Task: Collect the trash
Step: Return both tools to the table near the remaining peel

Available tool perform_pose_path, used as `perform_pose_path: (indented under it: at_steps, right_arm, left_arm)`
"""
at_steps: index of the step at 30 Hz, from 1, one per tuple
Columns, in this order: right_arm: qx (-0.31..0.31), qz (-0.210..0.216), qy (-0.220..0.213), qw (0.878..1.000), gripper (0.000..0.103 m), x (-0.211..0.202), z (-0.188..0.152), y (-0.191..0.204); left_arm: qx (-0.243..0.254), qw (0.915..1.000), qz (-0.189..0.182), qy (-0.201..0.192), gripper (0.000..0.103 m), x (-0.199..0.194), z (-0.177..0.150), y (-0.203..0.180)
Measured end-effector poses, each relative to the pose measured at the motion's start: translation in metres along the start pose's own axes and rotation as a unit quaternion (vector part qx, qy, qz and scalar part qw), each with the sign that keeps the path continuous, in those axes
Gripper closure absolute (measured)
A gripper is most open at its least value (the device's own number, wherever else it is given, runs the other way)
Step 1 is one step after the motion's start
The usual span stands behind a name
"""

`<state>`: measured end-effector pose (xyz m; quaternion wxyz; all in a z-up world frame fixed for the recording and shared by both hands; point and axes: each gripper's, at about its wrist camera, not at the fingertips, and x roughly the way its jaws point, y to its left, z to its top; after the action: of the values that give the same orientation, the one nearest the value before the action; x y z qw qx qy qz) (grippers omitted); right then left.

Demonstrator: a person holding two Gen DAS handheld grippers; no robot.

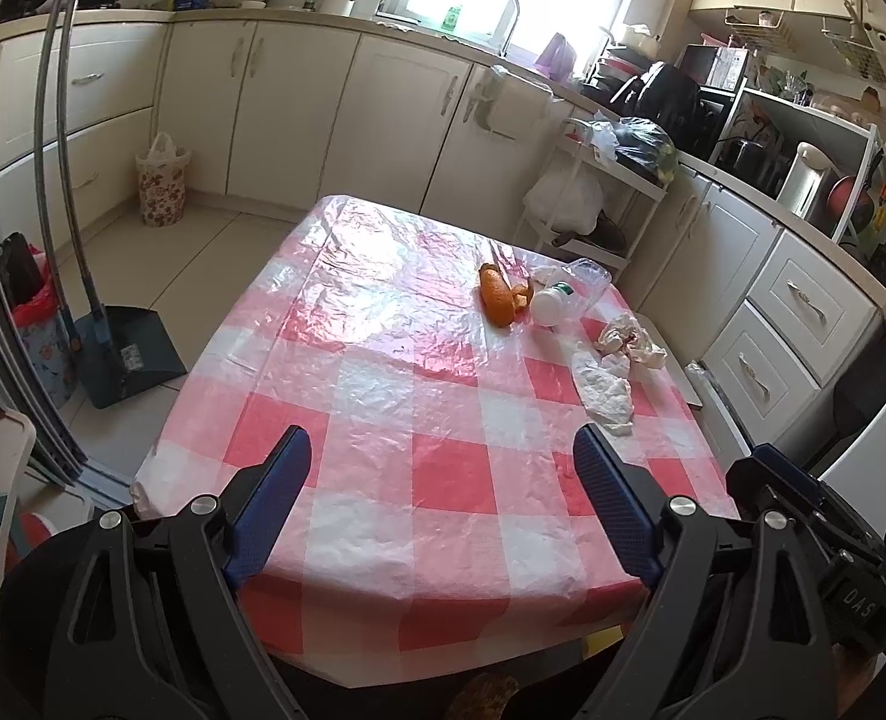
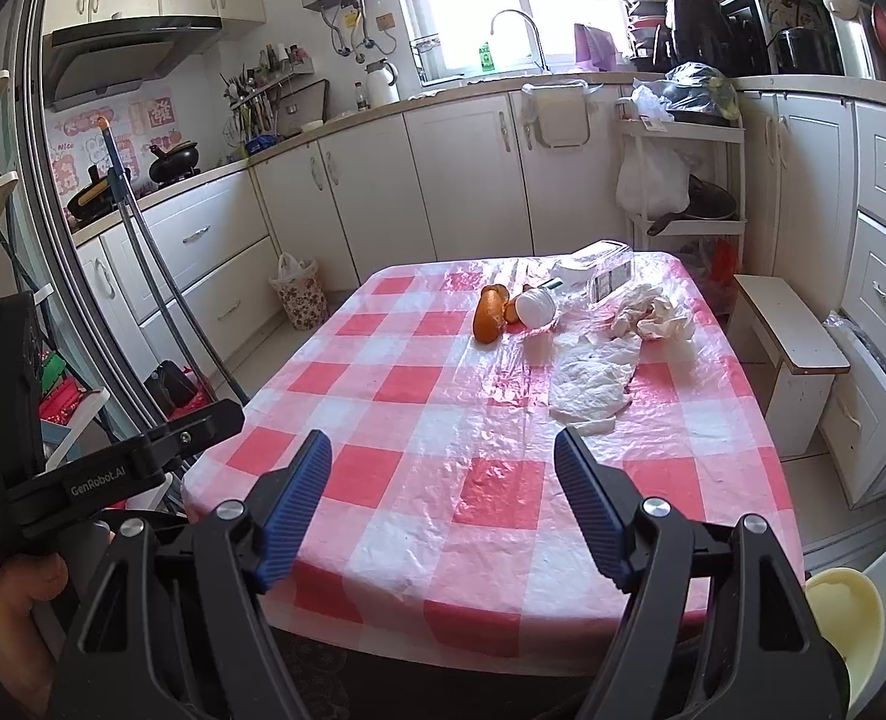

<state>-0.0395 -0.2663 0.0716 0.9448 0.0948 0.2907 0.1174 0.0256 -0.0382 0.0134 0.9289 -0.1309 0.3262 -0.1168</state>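
Trash lies at the far right of the red-checked table (image 1: 383,450) (image 2: 443,408): orange peel (image 1: 496,295) (image 2: 488,314), a clear plastic bottle with a white cap (image 1: 563,297) (image 2: 569,291), crumpled stained tissue (image 1: 629,341) (image 2: 653,315) and a flat white plastic bag (image 1: 602,387) (image 2: 593,381). My left gripper (image 1: 443,450) is open and empty over the table's near end. My right gripper (image 2: 443,450) is also open and empty there. Both are well short of the trash.
A flowered bin with a white liner (image 1: 162,185) (image 2: 300,294) stands on the floor by the cabinets. A dustpan and broom (image 1: 125,354) lean at the left. A white cart (image 2: 683,180) and a low stool (image 2: 785,342) stand right of the table.
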Motion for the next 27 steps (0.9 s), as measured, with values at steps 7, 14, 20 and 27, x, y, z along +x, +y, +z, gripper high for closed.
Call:
perform_pose_path:
  at_steps: [7,14,20,27]
  right_arm:
    - [0.003,-0.001,0.0,1.0,0.029,-0.001,0.0,-0.002]
    - [0.008,0.0,0.0,1.0,0.029,-0.003,0.002,-0.005]
    - [0.027,0.008,0.001,1.0,0.029,-0.003,0.01,-0.012]
    - [0.07,0.009,0.009,0.997,0.028,0.013,0.023,-0.038]
  left_arm:
    - [-0.003,1.0,0.003,0.009,0.018,0.005,-0.003,0.002]
    - [-0.007,0.9999,0.002,0.011,0.018,0.006,-0.004,0.003]
    - [-0.011,0.9999,-0.002,0.012,0.018,0.007,-0.001,0.006]
    - [0.014,0.9997,0.001,0.019,0.018,0.029,0.021,-0.003]
